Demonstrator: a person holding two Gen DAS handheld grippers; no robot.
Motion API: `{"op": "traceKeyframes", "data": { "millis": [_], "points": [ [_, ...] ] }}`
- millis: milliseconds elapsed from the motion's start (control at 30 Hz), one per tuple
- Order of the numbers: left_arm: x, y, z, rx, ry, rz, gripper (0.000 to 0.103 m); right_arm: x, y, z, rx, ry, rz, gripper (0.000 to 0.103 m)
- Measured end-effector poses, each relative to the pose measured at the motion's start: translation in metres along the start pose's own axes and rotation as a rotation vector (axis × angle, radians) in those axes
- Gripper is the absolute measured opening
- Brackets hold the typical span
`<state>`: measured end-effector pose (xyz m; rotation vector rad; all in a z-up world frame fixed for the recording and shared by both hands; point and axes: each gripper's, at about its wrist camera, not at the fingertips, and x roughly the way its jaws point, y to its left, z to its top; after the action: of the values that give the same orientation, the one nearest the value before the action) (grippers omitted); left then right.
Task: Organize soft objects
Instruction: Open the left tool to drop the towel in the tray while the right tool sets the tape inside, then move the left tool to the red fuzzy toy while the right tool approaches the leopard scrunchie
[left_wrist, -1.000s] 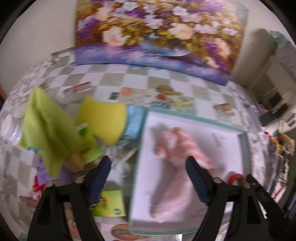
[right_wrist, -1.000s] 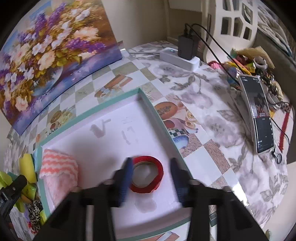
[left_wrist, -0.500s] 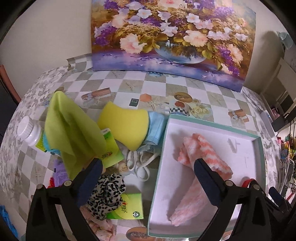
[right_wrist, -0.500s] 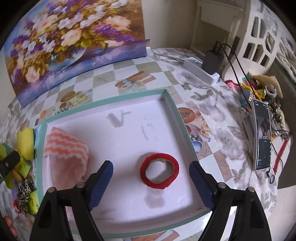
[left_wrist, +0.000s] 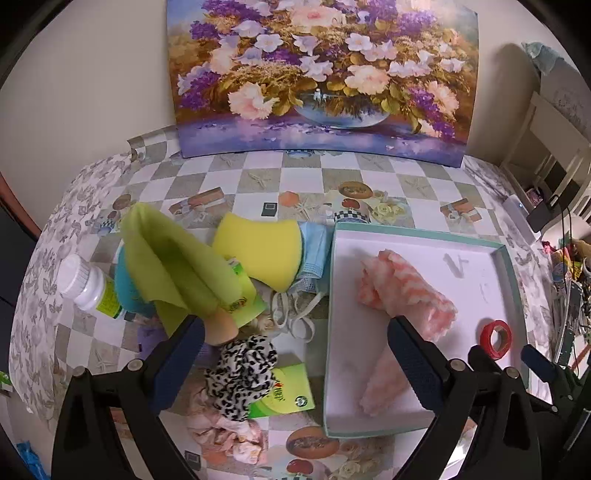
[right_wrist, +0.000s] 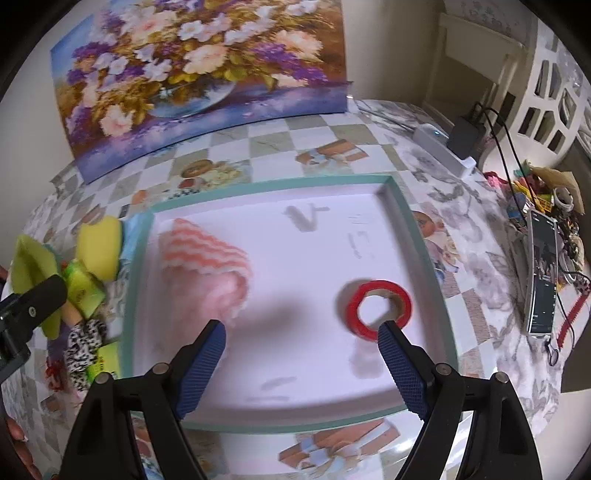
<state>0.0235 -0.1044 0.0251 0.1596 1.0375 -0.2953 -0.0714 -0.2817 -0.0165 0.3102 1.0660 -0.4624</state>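
A white tray with a teal rim (left_wrist: 417, 234) (right_wrist: 280, 182) holds a pink-and-white zigzag towel (left_wrist: 402, 299) (right_wrist: 207, 266) and a red tape roll (left_wrist: 496, 338) (right_wrist: 354, 306). My left gripper (left_wrist: 293, 325) hangs open over the tray's left rim, gripping nothing. Left of the tray lie a yellow sponge (left_wrist: 258, 251), a green cloth (left_wrist: 173, 266), a blue face mask (left_wrist: 314, 247), a leopard scrunchie (left_wrist: 240, 373) and a pink cloth (left_wrist: 221, 432). My right gripper (right_wrist: 301, 328) is open above the tray floor, its right finger beside the tape roll.
A flower painting (left_wrist: 321, 74) leans on the wall at the back. A white bottle (left_wrist: 88, 288) and green packets (left_wrist: 284, 395) sit in the left pile. On the right are a phone (right_wrist: 541, 273), a power strip (right_wrist: 443, 151) with cables, and small clutter.
The right gripper opened wide off the red tape roll and shifted left, leaving the roll in the tray. The left gripper drew up and back from the towel, jaws slightly wider.
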Motion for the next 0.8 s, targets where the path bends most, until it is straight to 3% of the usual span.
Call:
{"op": "traceKeyframes", "data": {
  "millis": [300, 500, 800],
  "points": [
    [-0.016, 0.057, 0.000, -0.069, -0.032, 0.077, 0.099, -0.014, 0.042, -0.006, -0.070, -0.020, 0.106, 0.087],
    [-0.019, 0.091, -0.009, -0.155, -0.033, 0.055, 0.099, -0.009, 0.067, -0.011, -0.087, 0.022, 0.147, 0.087],
    [-0.007, 0.123, -0.024, -0.217, 0.005, 0.077, 0.099, -0.005, 0.129, -0.029, -0.234, 0.062, 0.238, 0.087]
  ]
}}
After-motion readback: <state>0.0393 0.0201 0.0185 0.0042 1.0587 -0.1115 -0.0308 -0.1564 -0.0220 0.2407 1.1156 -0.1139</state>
